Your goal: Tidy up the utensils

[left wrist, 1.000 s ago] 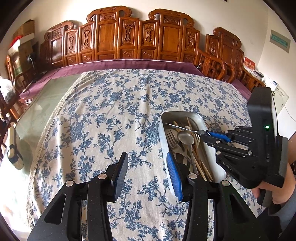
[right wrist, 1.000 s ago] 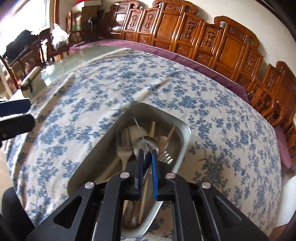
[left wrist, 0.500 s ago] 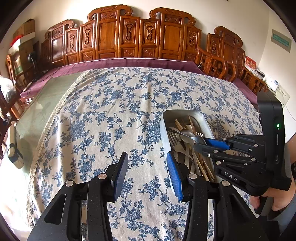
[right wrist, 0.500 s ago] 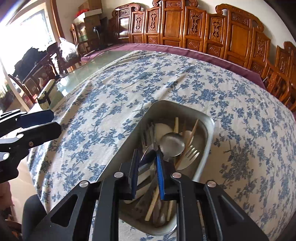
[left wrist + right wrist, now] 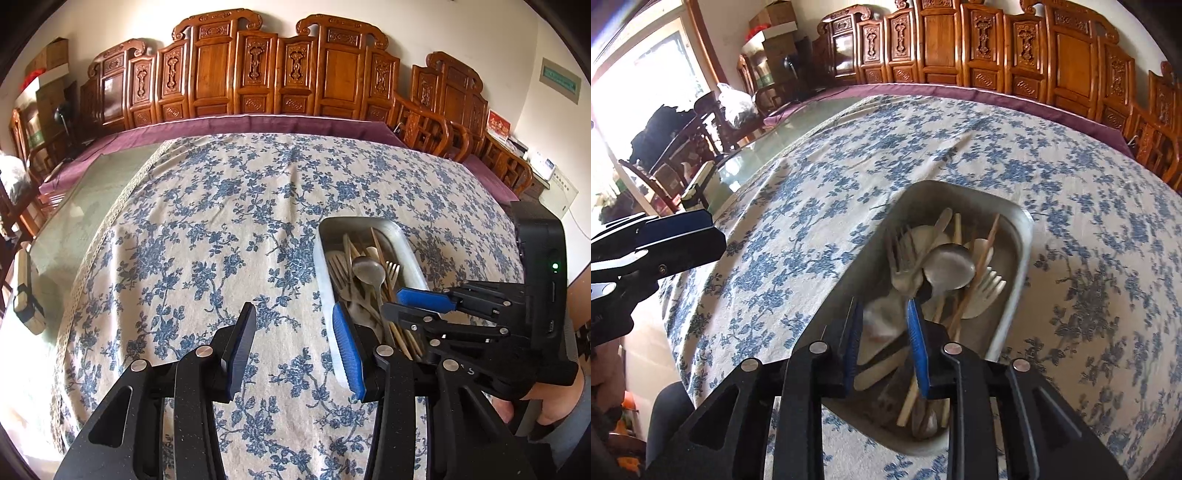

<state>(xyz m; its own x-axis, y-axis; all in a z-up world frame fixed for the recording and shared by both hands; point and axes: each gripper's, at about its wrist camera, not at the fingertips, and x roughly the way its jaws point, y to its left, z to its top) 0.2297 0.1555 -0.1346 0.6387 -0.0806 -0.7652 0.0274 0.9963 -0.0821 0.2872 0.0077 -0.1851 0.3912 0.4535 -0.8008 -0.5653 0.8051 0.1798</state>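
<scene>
A metal tray (image 5: 322, 258) (image 5: 1025, 254) sits on the flowered tablecloth and holds forks, chopsticks, pale spoons and a steel spoon (image 5: 367, 269) (image 5: 949, 267). My right gripper (image 5: 884, 310) (image 5: 397, 301) hovers over the tray's near end with its jaws apart and nothing between them. The steel spoon lies in the tray on the other utensils. My left gripper (image 5: 293, 325) is open and empty, low over the cloth just left of the tray; it also shows at the left edge of the right wrist view (image 5: 683, 236).
The flowered tablecloth (image 5: 221, 221) covers most of the table; bare glass tabletop (image 5: 85, 206) shows on the left with a small box (image 5: 24, 295) near its edge. Carved wooden chairs (image 5: 258, 74) line the far side and right.
My right gripper was shut on the steel spoon's handle above the tray; it lowered and opened, and the spoon now lies in the tray. The left gripper stayed put.
</scene>
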